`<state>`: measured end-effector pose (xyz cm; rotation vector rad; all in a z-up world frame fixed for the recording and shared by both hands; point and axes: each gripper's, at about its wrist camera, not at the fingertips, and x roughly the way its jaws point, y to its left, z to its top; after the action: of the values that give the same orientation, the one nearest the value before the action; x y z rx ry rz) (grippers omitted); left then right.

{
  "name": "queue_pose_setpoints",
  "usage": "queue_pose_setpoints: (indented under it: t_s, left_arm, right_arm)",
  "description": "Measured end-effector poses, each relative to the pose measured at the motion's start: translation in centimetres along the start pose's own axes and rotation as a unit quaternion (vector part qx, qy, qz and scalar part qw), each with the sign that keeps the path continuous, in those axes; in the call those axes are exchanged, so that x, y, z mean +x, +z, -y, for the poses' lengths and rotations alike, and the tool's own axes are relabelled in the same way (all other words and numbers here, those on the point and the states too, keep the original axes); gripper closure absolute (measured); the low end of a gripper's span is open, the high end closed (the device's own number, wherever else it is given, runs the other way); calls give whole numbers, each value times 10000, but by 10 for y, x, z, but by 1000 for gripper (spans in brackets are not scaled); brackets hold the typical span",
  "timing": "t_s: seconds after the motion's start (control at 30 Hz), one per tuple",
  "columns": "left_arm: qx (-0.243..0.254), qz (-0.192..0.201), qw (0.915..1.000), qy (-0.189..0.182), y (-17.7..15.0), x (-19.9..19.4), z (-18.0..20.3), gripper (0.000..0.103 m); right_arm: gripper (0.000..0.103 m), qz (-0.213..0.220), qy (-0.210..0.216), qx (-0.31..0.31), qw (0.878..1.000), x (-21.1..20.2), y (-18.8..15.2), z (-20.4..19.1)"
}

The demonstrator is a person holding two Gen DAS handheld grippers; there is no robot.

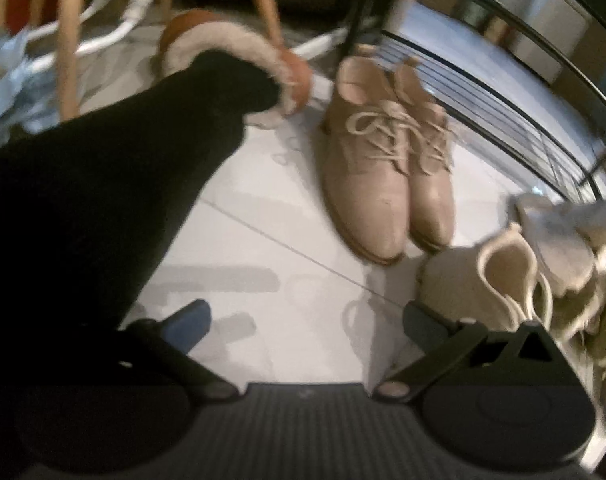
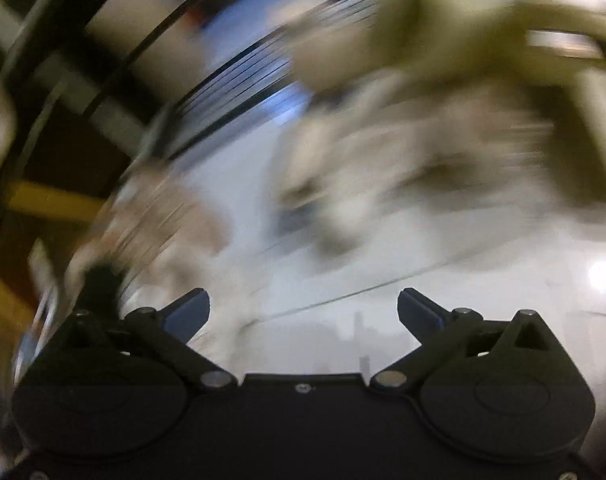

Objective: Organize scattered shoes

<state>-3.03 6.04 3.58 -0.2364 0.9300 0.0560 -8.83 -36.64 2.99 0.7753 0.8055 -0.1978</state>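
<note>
Both grippers wide open, empty: left gripper (image 1: 307, 320), right gripper (image 2: 303, 312). Tan boots (image 1: 387, 176) paired on floor (image 1: 263, 240) at 12, touching black rack (image 1: 503, 96). Fur-lined boot (image 1: 231, 64) at 11, dark sleeve (image 1: 103, 184) across it. Cream shoes (image 1: 543, 280) at 3.

I count two tan lace-up boots (image 1: 387, 168), one fur-lined slipper (image 1: 239, 60), and cream shoes (image 1: 543, 280) too blurred to count.
</note>
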Motion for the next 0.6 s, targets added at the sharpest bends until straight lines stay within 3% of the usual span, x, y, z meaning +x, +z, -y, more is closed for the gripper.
queue_pose_setpoints:
  t_s: [0.07, 0.13, 0.17, 0.2, 0.27, 0.33, 0.43, 0.5, 0.53, 0.6]
  left_arm:
    - [318, 288, 9990, -135, 3, -10, 18, 1]
    - [626, 455, 9963, -369, 7, -19, 43, 1]
    - [747, 477, 9947, -524, 10, -21, 56, 1]
    - [827, 467, 9931, -695, 13, -23, 68, 1]
    - [967, 327, 9878, -1179, 19, -24, 101, 1]
    - [1070, 164, 9811, -1606, 24, -23, 131, 1]
    - [1450, 100, 9728, -1805, 17, -19, 173, 1]
    - [2464, 371, 9574, -1458, -6, -12, 218, 1]
    - [2997, 545, 9446, -1222, -19, -8, 237, 1]
    - [3986, 913, 9078, -930, -45, -2, 269, 1]
  right_arm:
    - [0, 423, -101, 819, 9957, -18, 3, 37]
    - [0, 1018, -135, 1959, 9752, -39, -4, 78]
    - [0, 1143, -17, 2255, 9675, -44, -6, 88]
    - [0, 1320, 484, 2723, 9519, -51, -8, 105]
    - [0, 1459, 729, 2873, 9439, -58, -4, 112]
    - [0, 1700, 686, 2588, 9484, -66, -1, 110]
    - [0, 1969, 606, 2256, 9522, -71, -1, 109]
    - [0, 1936, 704, 2397, 9487, -68, -1, 117]
    - [0, 1931, 754, 2488, 9461, -66, -1, 120]
    - [0, 1954, 843, 2576, 9425, -66, 2, 129]
